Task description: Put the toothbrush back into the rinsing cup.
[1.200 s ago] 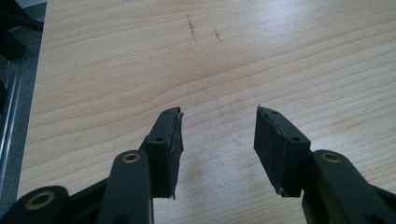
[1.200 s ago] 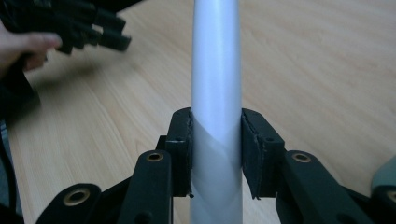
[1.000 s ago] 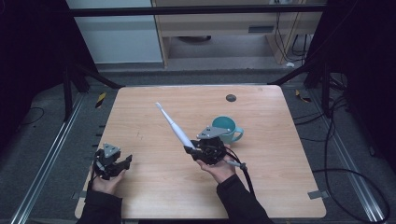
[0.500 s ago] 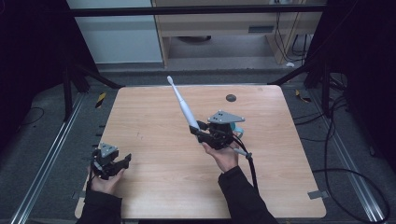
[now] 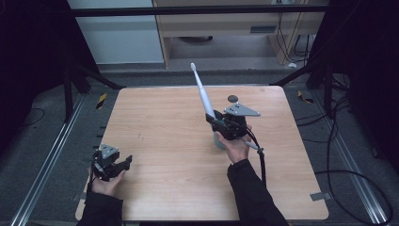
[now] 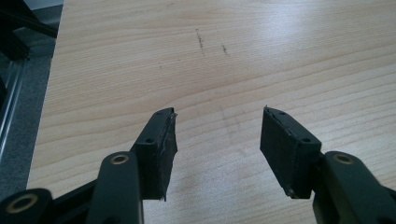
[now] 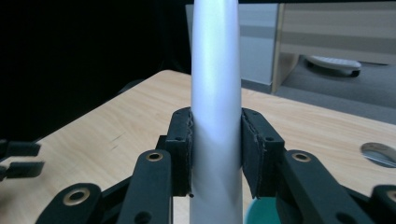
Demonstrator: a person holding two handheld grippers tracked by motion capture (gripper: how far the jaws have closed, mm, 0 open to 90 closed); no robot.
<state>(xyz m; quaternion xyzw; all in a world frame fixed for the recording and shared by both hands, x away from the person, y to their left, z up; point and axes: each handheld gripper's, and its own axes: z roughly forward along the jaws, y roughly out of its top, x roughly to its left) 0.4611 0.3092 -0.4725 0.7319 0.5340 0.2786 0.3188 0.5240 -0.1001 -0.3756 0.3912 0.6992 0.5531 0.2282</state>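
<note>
High view: the wooden desk carried the right gripper near its middle, held up by the right hand, jaws clamped on the lower end of a white toothbrush. The toothbrush slanted up and away toward the far edge, head end highest. A teal cup sat just under the gripper, mostly hidden behind it. A small dark round disc was on the desk near the far edge, beyond the gripper. The left gripper sat low at the near left corner, in the left hand, well apart from the toothbrush. Left gripper view: the left gripper had its jaws spread wide, nothing between them, bare wood with a few faint dark scuffs ahead. Right gripper view: the right gripper had both jaws pressed against the toothbrush handle, which ran straight up out of the top. The teal cup's rim peeked out below the jaws. The disc lay at the right edge of the desk.
</note>
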